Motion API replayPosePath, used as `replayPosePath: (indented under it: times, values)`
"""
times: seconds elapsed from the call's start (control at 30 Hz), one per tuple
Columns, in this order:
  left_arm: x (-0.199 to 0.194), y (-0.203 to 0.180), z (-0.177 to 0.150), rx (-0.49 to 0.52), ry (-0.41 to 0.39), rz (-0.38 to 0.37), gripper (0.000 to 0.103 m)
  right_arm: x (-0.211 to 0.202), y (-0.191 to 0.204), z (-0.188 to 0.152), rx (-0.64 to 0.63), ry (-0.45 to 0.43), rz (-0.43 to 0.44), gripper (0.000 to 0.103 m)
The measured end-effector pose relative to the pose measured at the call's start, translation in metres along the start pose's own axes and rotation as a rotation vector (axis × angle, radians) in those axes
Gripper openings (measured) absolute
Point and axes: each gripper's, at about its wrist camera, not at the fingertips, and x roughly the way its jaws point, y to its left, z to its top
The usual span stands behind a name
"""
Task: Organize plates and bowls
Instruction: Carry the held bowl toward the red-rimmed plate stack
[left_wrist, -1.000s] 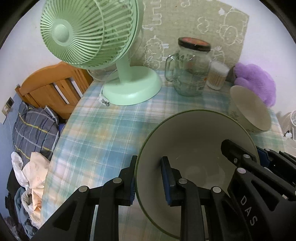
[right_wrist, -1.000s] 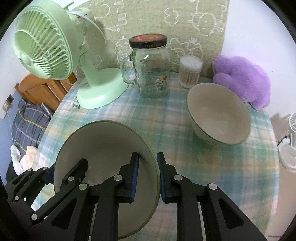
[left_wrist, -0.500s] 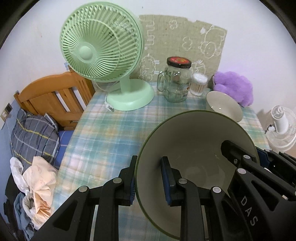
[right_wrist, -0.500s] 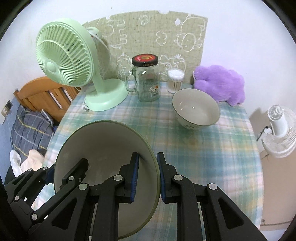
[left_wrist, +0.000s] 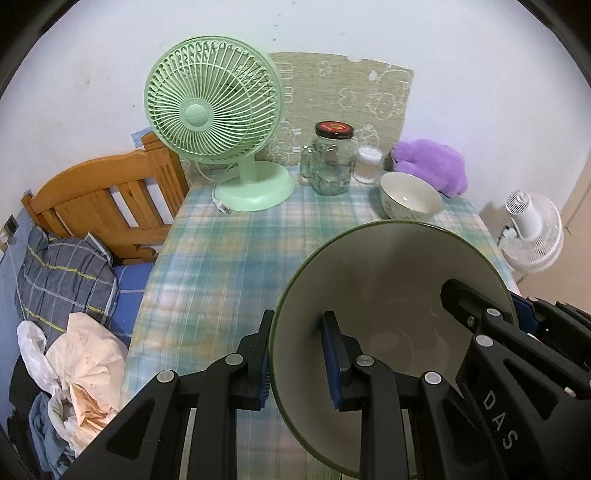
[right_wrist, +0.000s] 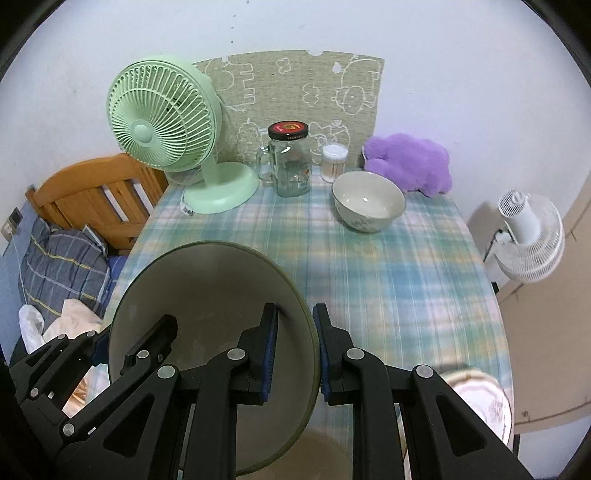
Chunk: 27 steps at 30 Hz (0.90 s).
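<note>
A large green-rimmed bowl (left_wrist: 391, 295) is held up above the near part of the plaid table by both grippers. My left gripper (left_wrist: 297, 360) is shut on its left rim; my right gripper (right_wrist: 294, 354) is shut on its right rim (right_wrist: 207, 295). A smaller white bowl (right_wrist: 367, 201) stands on the table at the back right, also in the left wrist view (left_wrist: 410, 197). A patterned plate or bowl (right_wrist: 484, 402) shows at the near right table edge, partly hidden by my right gripper.
A green fan (left_wrist: 218, 110), a glass jar with a dark lid (left_wrist: 332, 162), a cotton swab container (left_wrist: 366, 164) and a purple plush (left_wrist: 432, 166) line the back. A wooden bed frame (left_wrist: 103, 199) lies left, a white fan (right_wrist: 528, 236) right.
Both grippers have pulled back and up with the large bowl; the table's objects look smaller and farther away. The patterned dish at the near right has come into view.
</note>
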Motion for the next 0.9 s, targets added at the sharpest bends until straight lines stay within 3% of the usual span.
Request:
replayPosePath:
  times: [0.4, 0.9]
  values:
    - [-0.014, -0.026, -0.051, 0.088, 0.045, -0.078, 0.022, -0.035, -0.016, -0.062, 0.053, 0.023, -0.071, 0.022]
    - [0.002, -0.048, -0.094, 0.111, 0.138, -0.109, 0.023, -0.025, -0.037, -0.114, 0.066, 0.120, -0.114, 0.022]
